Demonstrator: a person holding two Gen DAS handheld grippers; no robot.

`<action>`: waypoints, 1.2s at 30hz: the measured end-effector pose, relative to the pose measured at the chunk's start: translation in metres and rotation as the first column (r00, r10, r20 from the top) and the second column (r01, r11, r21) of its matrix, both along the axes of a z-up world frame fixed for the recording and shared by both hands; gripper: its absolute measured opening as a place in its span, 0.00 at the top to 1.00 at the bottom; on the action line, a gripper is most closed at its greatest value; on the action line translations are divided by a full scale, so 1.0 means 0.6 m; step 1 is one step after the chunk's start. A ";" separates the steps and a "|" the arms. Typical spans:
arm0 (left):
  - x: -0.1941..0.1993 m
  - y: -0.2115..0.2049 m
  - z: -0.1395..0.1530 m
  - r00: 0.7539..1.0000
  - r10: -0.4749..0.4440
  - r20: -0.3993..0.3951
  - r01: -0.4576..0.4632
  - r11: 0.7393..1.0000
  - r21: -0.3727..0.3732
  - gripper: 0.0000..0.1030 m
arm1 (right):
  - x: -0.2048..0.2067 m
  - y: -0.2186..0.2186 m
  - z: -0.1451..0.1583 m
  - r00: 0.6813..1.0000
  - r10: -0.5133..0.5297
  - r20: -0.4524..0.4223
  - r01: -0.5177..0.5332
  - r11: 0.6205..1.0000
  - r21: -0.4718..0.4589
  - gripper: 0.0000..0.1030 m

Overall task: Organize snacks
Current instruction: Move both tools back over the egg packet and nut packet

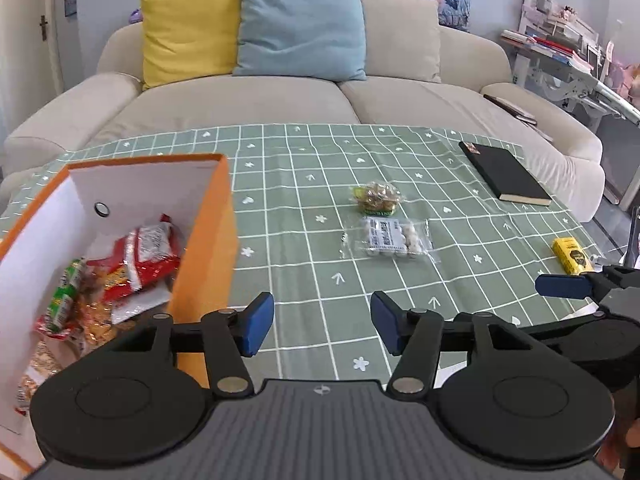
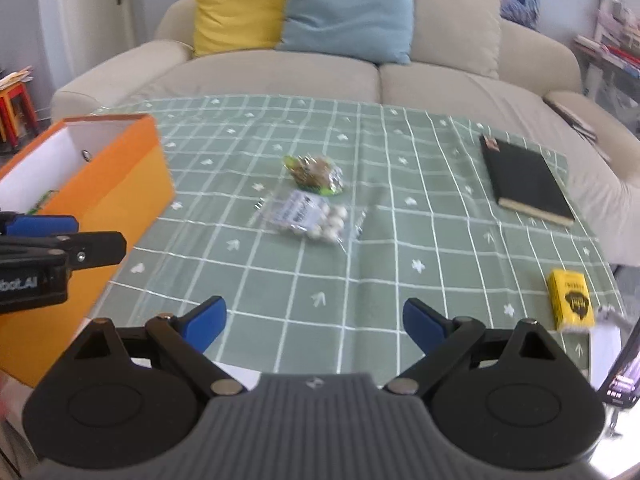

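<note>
Snacks (image 1: pixel 120 276) fill the box (image 1: pixel 208 248) left of my empty, open left tongs (image 1: pixel 322 322); two packets (image 2: pixel 310 220) lie ahead of my open right tongs (image 2: pixel 314 322), awaiting pickup.

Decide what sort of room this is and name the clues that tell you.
Most likely a home living room: a beige sofa with cushions, a low table under a green checked cloth, and a cluttered desk.

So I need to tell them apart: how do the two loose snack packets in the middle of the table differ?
The farther packet is small, crumpled and green-edged with golden-brown contents; the nearer packet is larger, flatter and clear, showing white balls under a printed label. Both lie on the green checked tablecloth, outside the orange box.
</note>
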State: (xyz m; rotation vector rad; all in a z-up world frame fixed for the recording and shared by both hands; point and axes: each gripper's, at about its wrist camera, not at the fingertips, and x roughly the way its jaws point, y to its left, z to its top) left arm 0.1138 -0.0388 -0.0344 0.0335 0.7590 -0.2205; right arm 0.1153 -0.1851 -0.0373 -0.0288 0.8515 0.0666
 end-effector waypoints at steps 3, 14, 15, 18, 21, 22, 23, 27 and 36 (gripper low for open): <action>0.007 -0.010 -0.011 1.000 -0.010 0.008 0.010 1.000 0.014 0.36 | 0.009 -0.006 -0.011 1.000 -0.012 -0.011 0.012 1.000 0.017 0.14; 0.072 -0.041 -0.028 0.997 -0.068 -0.025 0.070 0.994 0.079 0.34 | 0.083 -0.016 -0.025 0.999 -0.007 -0.052 0.009 0.999 0.036 0.18; 0.080 -0.044 -0.029 0.997 -0.077 -0.028 0.079 0.993 0.082 0.34 | 0.092 -0.019 -0.025 0.998 -0.002 -0.058 0.004 1.000 0.028 0.19; 0.108 -0.056 -0.038 0.995 -0.084 -0.046 0.088 0.992 0.095 0.34 | 0.130 -0.025 -0.028 0.997 0.018 -0.076 -0.019 1.000 -0.012 0.27; 0.132 -0.070 -0.048 0.993 -0.102 -0.057 0.108 0.988 0.114 0.34 | 0.165 -0.032 -0.039 0.995 0.063 -0.079 -0.066 0.997 -0.040 0.28; 0.140 -0.074 -0.053 0.992 -0.110 -0.060 0.117 0.986 0.122 0.34 | 0.177 -0.034 -0.046 0.992 0.088 -0.092 -0.091 0.995 -0.039 0.28; 0.148 -0.077 -0.057 0.992 -0.113 -0.059 0.120 0.985 0.127 0.34 | 0.188 -0.037 -0.053 0.990 0.096 -0.100 -0.100 0.994 -0.042 0.28; 0.185 -0.081 -0.072 0.995 -0.079 -0.060 0.085 0.990 0.116 0.34 | 0.222 -0.061 -0.079 0.993 0.022 -0.113 -0.025 0.999 -0.028 0.40; 0.254 -0.092 -0.100 0.991 -0.069 -0.112 0.072 0.997 0.017 0.38 | 0.237 -0.082 -0.099 0.989 -0.045 -0.140 0.056 0.996 0.076 0.54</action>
